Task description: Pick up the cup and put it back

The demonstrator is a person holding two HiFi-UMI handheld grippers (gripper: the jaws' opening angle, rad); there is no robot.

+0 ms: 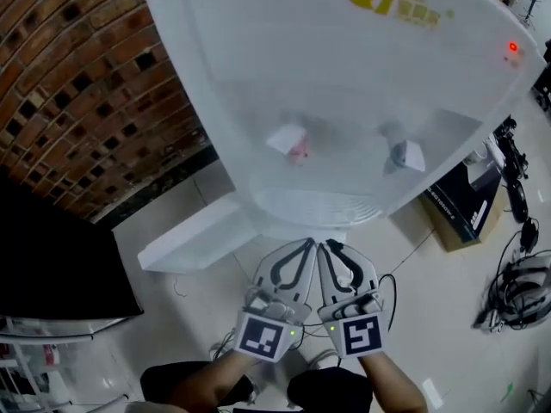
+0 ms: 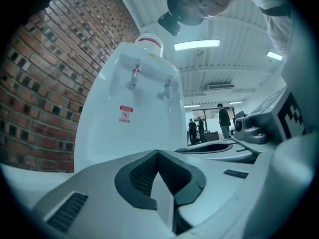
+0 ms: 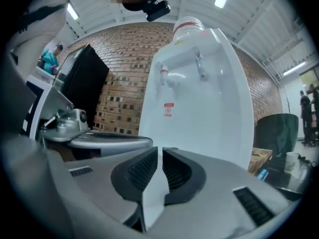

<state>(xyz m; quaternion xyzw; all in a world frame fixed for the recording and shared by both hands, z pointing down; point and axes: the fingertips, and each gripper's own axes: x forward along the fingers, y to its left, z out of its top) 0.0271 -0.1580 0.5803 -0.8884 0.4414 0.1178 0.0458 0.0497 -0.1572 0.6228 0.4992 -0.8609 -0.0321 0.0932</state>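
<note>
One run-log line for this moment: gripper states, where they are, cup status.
left gripper: shut, empty | right gripper: shut, empty | position: side by side, low in front of water dispenser | cup: none in view

the left gripper [image 1: 306, 244] and the right gripper [image 1: 327, 248] match: pale grey plastic shells, looped fingers, black ribbed pads [image 3: 142, 171] on the inner faces. each carries a cube [image 1: 261, 337] of black-and-white square markers with a small green light [image 1: 293, 332]. a black camera [image 3: 157, 10] sits on the person's head.
</note>
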